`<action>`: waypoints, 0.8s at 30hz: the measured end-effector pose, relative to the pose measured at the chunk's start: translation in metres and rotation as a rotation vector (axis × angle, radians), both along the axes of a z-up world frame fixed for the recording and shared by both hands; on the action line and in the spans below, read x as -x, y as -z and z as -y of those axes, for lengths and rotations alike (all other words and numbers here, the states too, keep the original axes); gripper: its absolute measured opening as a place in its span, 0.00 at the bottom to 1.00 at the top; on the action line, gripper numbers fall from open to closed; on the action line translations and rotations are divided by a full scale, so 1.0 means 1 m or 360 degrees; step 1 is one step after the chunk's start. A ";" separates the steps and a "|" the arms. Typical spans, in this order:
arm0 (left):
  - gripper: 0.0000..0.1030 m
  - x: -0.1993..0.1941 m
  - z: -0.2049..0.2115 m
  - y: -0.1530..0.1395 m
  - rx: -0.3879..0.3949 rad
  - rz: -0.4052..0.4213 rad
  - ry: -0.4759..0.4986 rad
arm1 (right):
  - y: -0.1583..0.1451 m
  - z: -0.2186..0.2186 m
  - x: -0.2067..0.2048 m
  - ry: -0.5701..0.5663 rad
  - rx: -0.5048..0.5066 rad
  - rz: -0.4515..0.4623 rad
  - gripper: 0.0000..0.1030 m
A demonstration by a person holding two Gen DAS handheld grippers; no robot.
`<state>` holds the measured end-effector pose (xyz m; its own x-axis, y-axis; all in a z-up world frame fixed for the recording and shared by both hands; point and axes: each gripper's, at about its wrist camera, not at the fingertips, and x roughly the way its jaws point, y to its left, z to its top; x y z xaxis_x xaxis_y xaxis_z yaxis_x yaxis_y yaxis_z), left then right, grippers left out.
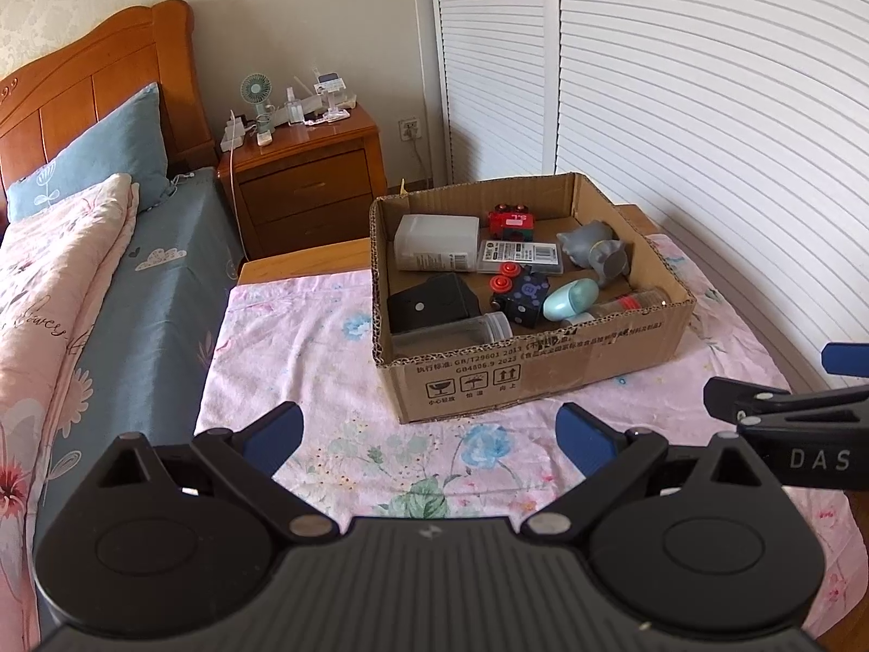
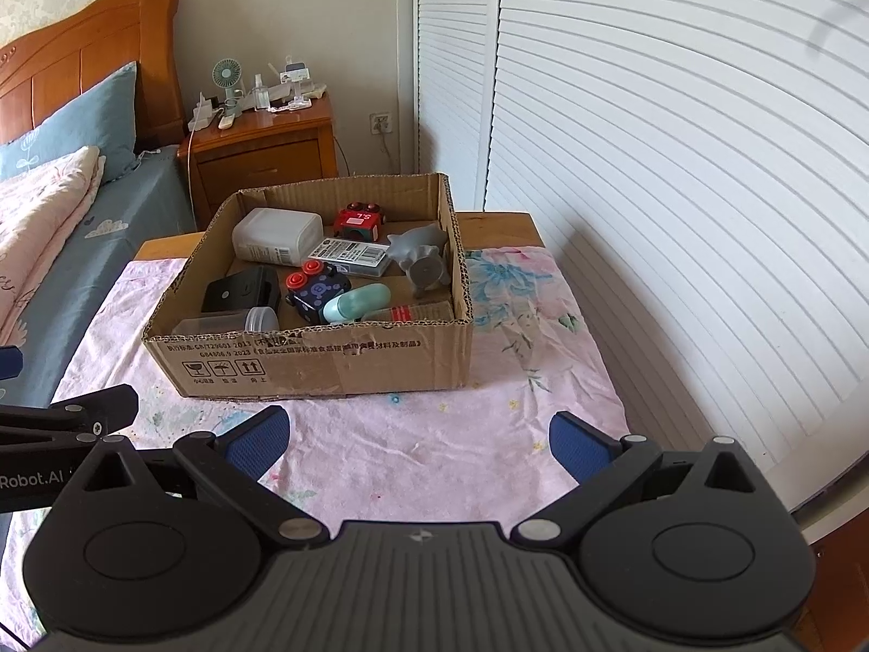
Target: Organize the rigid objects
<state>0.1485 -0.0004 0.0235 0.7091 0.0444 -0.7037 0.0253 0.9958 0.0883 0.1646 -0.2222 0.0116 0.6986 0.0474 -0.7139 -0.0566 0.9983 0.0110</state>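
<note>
A cardboard box [image 1: 521, 375] [image 2: 304, 367] stands on a table with a pink floral cloth [image 1: 326, 380] [image 2: 434, 434]. It holds a white plastic case [image 1: 434, 242], a red toy [image 1: 510, 221], a grey animal figure [image 1: 597, 250], a black box [image 1: 432, 301], a dark cube with red buttons [image 1: 518, 293], a mint oval object [image 1: 570, 299] and clear jars [image 1: 461, 331]. My left gripper [image 1: 432, 434] is open and empty, short of the box. My right gripper [image 2: 421, 443] is open and empty, also short of the box.
A bed with a pink quilt [image 1: 49, 299] and blue pillow [image 1: 103, 157] lies to the left. A wooden nightstand [image 1: 309, 185] with a small fan stands behind. White louvred doors [image 1: 679, 108] run along the right. The right gripper's side [image 1: 787, 413] shows at the right.
</note>
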 end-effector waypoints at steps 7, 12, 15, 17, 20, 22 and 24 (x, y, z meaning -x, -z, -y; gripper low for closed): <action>0.96 0.000 0.000 0.000 0.0002 -0.0001 -0.0003 | -0.001 0.001 0.001 -0.0003 -0.0005 0.0004 1.00; 0.96 0.001 0.000 -0.001 -0.0002 0.0005 -0.0002 | -0.001 0.002 0.001 -0.0003 -0.0006 0.0009 1.00; 0.96 0.002 0.000 -0.001 -0.0003 0.0009 -0.0002 | -0.002 0.001 0.002 -0.0003 -0.0005 0.0010 1.00; 0.96 0.002 0.000 -0.002 -0.0003 0.0009 -0.0003 | -0.002 0.000 0.002 -0.0001 -0.0005 0.0010 1.00; 0.96 0.003 0.001 -0.002 -0.0005 0.0008 -0.0004 | -0.002 0.001 0.003 -0.0002 -0.0008 0.0012 1.00; 0.96 0.003 0.001 -0.002 -0.0006 0.0008 -0.0002 | -0.002 0.001 0.003 -0.0006 -0.0007 0.0012 1.00; 0.96 0.003 0.002 -0.002 -0.0005 0.0009 -0.0005 | -0.002 0.001 0.003 -0.0003 -0.0008 0.0013 1.00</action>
